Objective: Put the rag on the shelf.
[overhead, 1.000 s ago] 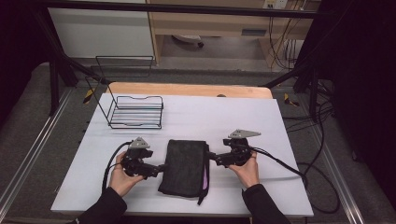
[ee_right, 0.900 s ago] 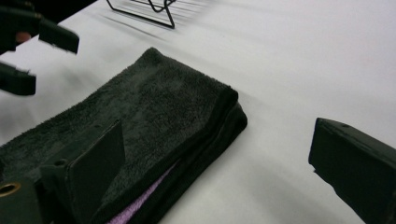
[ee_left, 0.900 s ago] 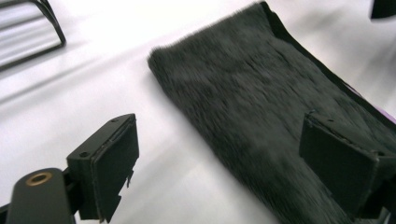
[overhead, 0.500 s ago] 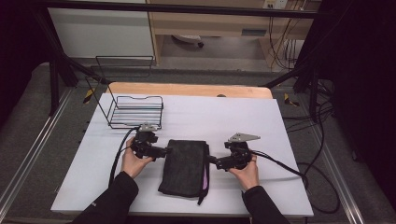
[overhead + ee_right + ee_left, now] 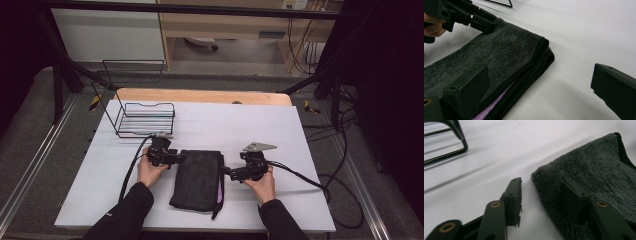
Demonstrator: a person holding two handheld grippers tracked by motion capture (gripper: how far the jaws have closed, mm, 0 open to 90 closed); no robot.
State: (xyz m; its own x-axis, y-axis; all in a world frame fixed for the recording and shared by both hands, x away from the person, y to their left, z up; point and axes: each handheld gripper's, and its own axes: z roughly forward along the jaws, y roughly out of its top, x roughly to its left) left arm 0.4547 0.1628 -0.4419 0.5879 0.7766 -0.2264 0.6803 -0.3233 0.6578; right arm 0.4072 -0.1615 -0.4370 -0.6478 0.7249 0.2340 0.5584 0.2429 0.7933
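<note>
We hold our left gripper at the towel's far left corner, jaws parted a moderate way: in the left gripper view one jaw lies on the towel's pile and the other rests on the bare table just beside the corner, so the jaws straddle the edge without clamping it. Our right gripper sits at the towel's right edge, spread wide; in the right gripper view one jaw rests over the folded edge where a purple layer peeks out, the other stands well apart over the table. Neither grips anything. The one dark towel lies folded flat, its long axis running from us toward the far side, tilted slightly. One wire basket stands beyond the towel's far left corner. We count two grippers, one towel, one basket.
</note>
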